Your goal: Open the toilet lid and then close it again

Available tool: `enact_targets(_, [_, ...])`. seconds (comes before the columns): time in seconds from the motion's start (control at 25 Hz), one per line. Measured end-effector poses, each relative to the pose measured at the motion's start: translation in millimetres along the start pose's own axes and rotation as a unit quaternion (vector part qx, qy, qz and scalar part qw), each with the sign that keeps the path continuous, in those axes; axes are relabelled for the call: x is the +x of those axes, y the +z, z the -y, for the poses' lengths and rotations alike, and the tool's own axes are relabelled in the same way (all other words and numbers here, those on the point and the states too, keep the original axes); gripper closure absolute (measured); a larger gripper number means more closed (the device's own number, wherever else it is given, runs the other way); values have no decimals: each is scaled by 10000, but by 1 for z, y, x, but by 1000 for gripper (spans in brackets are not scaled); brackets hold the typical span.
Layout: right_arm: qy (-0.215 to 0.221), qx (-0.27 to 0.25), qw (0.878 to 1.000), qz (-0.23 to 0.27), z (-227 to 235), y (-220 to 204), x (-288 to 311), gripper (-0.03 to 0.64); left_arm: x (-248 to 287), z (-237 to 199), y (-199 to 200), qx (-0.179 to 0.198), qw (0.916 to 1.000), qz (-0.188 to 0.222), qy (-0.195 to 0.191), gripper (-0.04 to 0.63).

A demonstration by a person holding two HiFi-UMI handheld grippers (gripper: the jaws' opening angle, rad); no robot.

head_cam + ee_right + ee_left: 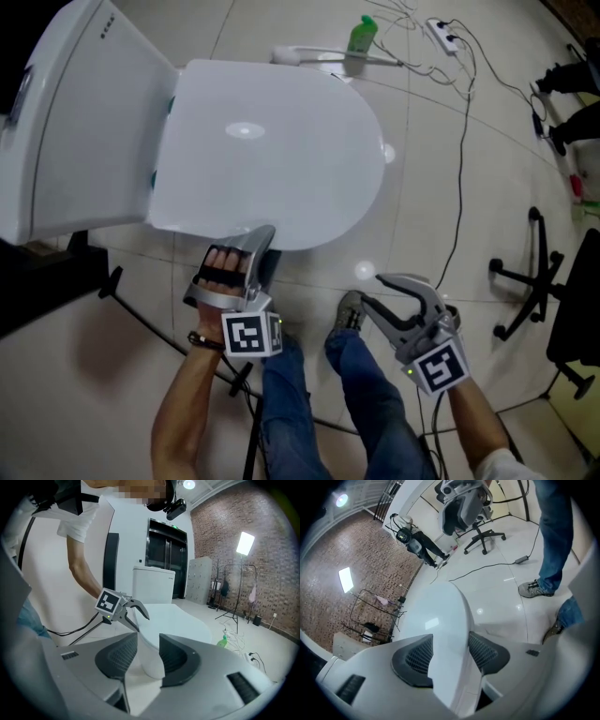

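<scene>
Gripping the near rim of the toilet lid [281,141], which lies shut at upper centre of the head view and hinges toward the cistern [66,122] at upper left, with the left hand-held gripper [266,240]: one jaw above, one below, ribbed pads [417,660] seemingly pressed on both faces. Make the bite square and deep enough, then swing up in an arc about the hinge, not straight up. Expect slip: glossy, hard, smoothly rounded white plastic with a thin curved edge. Ease back down afterwards instead of dropping. Holding the right hand-held gripper [373,291] half apart and empty at lower right, over shiny pale floor [422,187] tiles, apart from the lid.
</scene>
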State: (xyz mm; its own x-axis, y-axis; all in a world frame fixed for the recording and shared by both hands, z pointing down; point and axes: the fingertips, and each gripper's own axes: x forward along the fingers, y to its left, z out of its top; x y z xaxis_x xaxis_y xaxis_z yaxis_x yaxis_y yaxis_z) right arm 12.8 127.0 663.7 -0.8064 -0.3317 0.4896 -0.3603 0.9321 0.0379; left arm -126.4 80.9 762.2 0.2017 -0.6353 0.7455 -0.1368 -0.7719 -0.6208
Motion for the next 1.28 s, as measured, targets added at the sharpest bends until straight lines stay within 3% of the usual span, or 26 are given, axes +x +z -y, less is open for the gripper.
enact_targets(0.28, [-404, 222, 9989, 17, 31, -1, -4, 477, -26, -19, 6, -145, 9975, 196, 666, 354])
enact_targets(0.36, [-735, -435, 9960, -253, 41, -3, -1, 477, -34, -26, 7, -252, 9961, 253, 809, 359])
enact_targets(0.44, [-1061, -1867, 9751, -553, 49, 1, 10, 477, -39, -30, 7, -306, 9953, 274, 881, 360])
enact_targets(0.48, [-1170, -2633, 9550, -700, 54, 3, 19, 473, -40, -31, 6, -306, 9951, 289, 893, 359])
enact_targets(0.56, [-1263, -3770, 9129, -921, 64, 4, 39, 400, -40, -32, 7, -283, 9951, 323, 891, 360])
enact_targets(0.76, [-1195, -4851, 8604, -1006, 86, -2, 66, 394, -42, -34, 10, -270, 9951, 417, 855, 360])
enact_targets(0.8, [-1176, -5035, 8503, -981, 88, -3, 67, 491, -41, -34, 11, -263, 9952, 436, 841, 360])
enact_targets(0.88, [-1105, -5265, 8378, -928, 85, -6, 67, 526, -40, -32, 12, -245, 9955, 482, 774, 366])
enact_targets(1.0, [-1068, -5296, 8377, -796, 81, 9, 62, 534, -44, -28, 14, -265, 9957, 592, 667, 456])
enact_targets(1.08, [-1122, -5349, 8347, -667, 82, 37, 57, 535, -53, -35, 14, -399, 9946, 633, 721, 529])
enact_targets(1.28, [-995, -5773, 8101, -237, 76, 135, 48, 535, -92, -73, 5, -960, 9892, 528, 971, 535])
